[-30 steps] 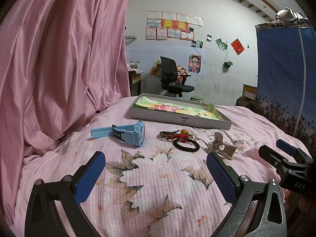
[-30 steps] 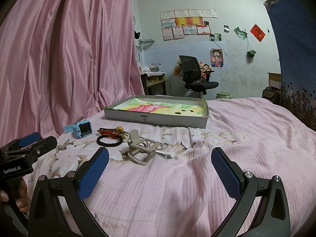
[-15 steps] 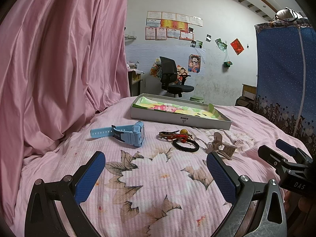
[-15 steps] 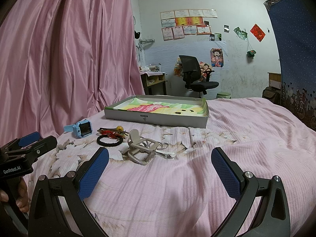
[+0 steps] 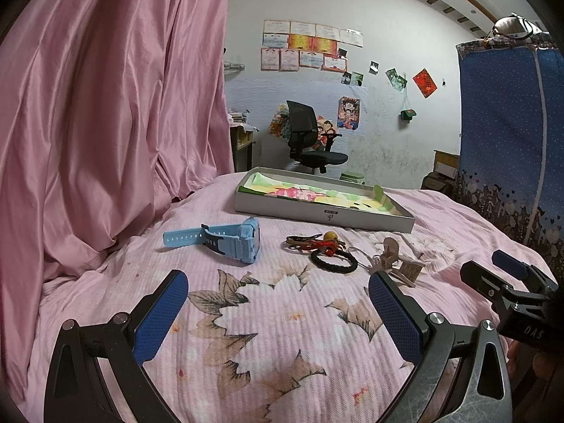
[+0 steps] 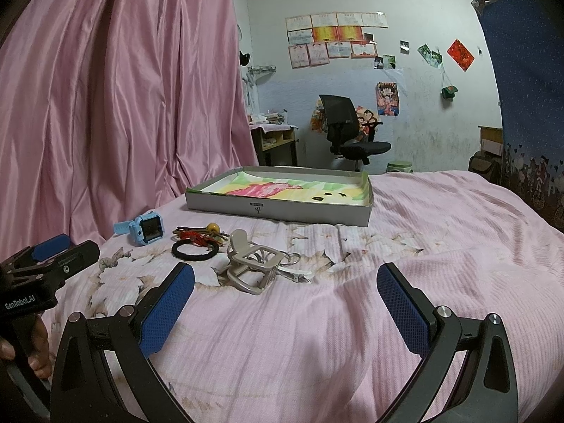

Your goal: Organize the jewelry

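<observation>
nothing had been picked up yet; the job looked to be at its very start, with every piece loose on the pink ribbed bedspread with a brown leaf print (image 5: 282, 317) and the shallow grey cardboard box lid lined with bright printed paper (image 5: 317, 211) holding no jewelry that could be seen.

the left gripper (image 5: 278, 313) hung low over the bedspread, its jaws spread wide and holding nothing. the right gripper (image 6: 285, 303) was likewise wide apart and empty, short of the items.

the pieces lay in a loose row in front of the box lid, near one another but well short of its wall. the light blue plastic child's watch with a chunky square case (image 5: 243, 241) sat to the left, strap stretched out. beside it lay the tangle of red and brown cords with a yellow bead (image 5: 317, 241), touching the black braided ring-shaped bracelet (image 5: 333, 262). to the right rested the beige plastic claw hair clip (image 6: 252, 264), lying against a thin metal key ring (image 6: 290, 257).

the likely next move was to lower one gripper around a single piece, probably the clip for the right or the watch for the left. the clip's open ribs were rigid and offered edges to pinch; the cords were limp and might drag the bracelet along.
</observation>
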Tool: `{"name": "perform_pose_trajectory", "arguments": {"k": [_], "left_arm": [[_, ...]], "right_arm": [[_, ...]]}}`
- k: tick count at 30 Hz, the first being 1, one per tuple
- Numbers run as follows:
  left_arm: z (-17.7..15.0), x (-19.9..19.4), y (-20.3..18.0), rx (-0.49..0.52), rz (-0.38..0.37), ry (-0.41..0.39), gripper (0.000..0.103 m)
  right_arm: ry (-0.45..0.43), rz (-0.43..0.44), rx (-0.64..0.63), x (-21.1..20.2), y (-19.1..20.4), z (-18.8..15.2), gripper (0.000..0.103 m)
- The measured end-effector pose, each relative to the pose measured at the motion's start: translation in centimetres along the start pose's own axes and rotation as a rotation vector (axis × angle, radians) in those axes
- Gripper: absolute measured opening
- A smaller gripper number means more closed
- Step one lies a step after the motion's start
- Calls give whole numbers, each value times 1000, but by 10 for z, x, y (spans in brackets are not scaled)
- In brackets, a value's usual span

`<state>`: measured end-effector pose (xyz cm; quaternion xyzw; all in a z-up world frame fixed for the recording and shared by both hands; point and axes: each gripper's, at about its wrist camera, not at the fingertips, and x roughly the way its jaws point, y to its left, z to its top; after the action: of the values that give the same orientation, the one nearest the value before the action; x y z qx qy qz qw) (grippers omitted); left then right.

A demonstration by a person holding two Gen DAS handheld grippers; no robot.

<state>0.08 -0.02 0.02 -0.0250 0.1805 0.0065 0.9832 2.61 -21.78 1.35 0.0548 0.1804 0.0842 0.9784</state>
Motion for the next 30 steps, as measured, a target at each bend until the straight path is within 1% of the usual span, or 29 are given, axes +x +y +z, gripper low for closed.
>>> {"name": "perform_pose_trajectory", "arguments": {"k": [4,6,9,13,15,18,20,24,30], "left_arm": [[1,10,-1,-9,9,20,103],[8,14,-1,-11,19,33,103],[21,26,9,-16,43,53,103],[27,42,19,-11,63,78,103],[31,57,26,-20,71,106,103],[35,75,34,-35,66,147,103],[36,79,35,-41,66,158,103],[40,99,42,-47,43,198,103],[43,120,42,-47,-1,239,103]], "right_arm": [[22,-1,1,10,-4,9,102],[32,1,6,15,-3,13,102],[51,16,20,27,-5,19,102],[82,27,49,43,-7,26,102],[102,33,58,52,-6,26,102],[127,39,52,65,-3,26,102],[156,53,43,76,2,27,102],[221,60,38,94,10,29,102],[286,59,39,112,19,25,102]]}}
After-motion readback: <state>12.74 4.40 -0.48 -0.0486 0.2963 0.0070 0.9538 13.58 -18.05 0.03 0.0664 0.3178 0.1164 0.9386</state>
